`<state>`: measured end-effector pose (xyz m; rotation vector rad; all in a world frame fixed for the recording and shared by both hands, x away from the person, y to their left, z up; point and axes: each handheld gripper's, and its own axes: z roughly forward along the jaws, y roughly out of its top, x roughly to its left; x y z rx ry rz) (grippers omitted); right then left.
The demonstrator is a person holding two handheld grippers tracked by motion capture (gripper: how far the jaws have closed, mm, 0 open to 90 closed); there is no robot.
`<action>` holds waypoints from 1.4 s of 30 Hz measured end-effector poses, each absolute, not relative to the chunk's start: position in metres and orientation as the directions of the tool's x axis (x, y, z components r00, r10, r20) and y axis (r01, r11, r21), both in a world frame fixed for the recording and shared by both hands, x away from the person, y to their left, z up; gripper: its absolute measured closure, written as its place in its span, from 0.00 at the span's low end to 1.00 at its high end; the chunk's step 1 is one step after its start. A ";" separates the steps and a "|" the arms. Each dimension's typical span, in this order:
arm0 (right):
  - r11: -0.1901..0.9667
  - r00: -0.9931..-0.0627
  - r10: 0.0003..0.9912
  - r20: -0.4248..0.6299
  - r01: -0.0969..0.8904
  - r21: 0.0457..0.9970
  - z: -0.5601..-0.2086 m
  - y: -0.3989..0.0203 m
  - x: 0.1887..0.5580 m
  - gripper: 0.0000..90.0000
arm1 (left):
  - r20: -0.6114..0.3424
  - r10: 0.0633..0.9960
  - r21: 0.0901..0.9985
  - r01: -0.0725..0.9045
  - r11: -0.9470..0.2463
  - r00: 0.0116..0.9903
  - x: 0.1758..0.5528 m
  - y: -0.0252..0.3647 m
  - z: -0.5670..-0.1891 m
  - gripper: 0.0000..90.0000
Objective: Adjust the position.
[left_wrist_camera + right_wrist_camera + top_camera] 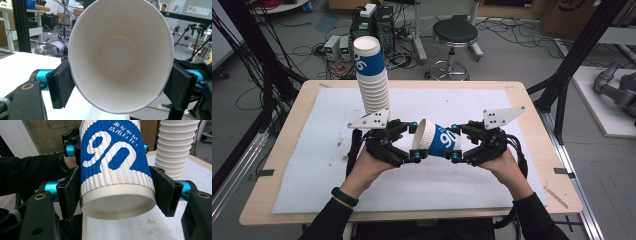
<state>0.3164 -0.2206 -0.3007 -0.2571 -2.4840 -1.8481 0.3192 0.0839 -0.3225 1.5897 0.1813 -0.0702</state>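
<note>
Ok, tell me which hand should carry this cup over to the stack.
Left, probably. The left gripper clamps the cup at its open rim, and the stack stands just behind it. The right gripper holds the base end, which has to go in first.

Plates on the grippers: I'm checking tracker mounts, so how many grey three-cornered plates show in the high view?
2. One plate sits on the left gripper, beside the foot of the cup stack. The other plate sits on the right gripper.
</note>
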 end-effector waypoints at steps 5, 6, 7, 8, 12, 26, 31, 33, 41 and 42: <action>0.289 -0.986 0.107 0.127 0.153 0.945 -0.301 -0.220 0.317 0.34 | -0.144 0.076 0.989 0.146 -0.016 0.987 0.319 0.084 -0.322 0.23; 0.290 -0.985 0.110 0.130 0.157 0.944 -0.301 -0.220 0.317 0.34 | -0.145 0.077 0.989 0.147 -0.013 0.986 0.319 0.084 -0.322 0.23; 0.290 -0.985 0.111 0.132 0.159 0.944 -0.301 -0.220 0.317 0.33 | -0.146 0.075 0.989 0.147 -0.011 0.986 0.318 0.084 -0.322 0.24; 0.293 -0.985 0.111 0.130 0.158 0.943 -0.302 -0.219 0.317 0.33 | -0.144 0.076 0.989 0.145 -0.011 0.987 0.318 0.084 -0.322 0.24; 0.299 -0.986 0.111 0.126 0.154 0.942 -0.302 -0.218 0.317 0.33 | -0.139 0.077 0.990 0.140 -0.016 0.987 0.318 0.084 -0.322 0.24; 0.346 -0.980 0.150 0.129 0.175 0.922 -0.298 -0.222 0.318 0.19 | -0.094 0.111 0.987 0.107 -0.121 0.989 0.317 0.086 -0.316 0.24; 0.433 -0.985 0.151 0.089 0.147 0.889 -0.300 -0.210 0.314 0.19 | -0.081 0.120 0.978 0.102 -0.179 0.989 0.317 0.083 -0.316 0.24; 0.462 -0.985 0.155 0.070 0.135 0.876 -0.302 -0.206 0.313 0.20 | -0.079 0.118 0.978 0.100 -0.185 0.990 0.316 0.081 -0.316 0.24; 0.487 -0.987 0.153 0.037 0.108 0.867 -0.303 -0.202 0.312 0.31 | -0.083 0.112 0.974 0.104 -0.200 0.990 0.315 0.079 -0.317 0.24; 0.489 -0.988 0.153 0.035 0.106 0.866 -0.303 -0.202 0.312 0.31 | -0.083 0.111 0.974 0.104 -0.200 0.990 0.315 0.078 -0.316 0.24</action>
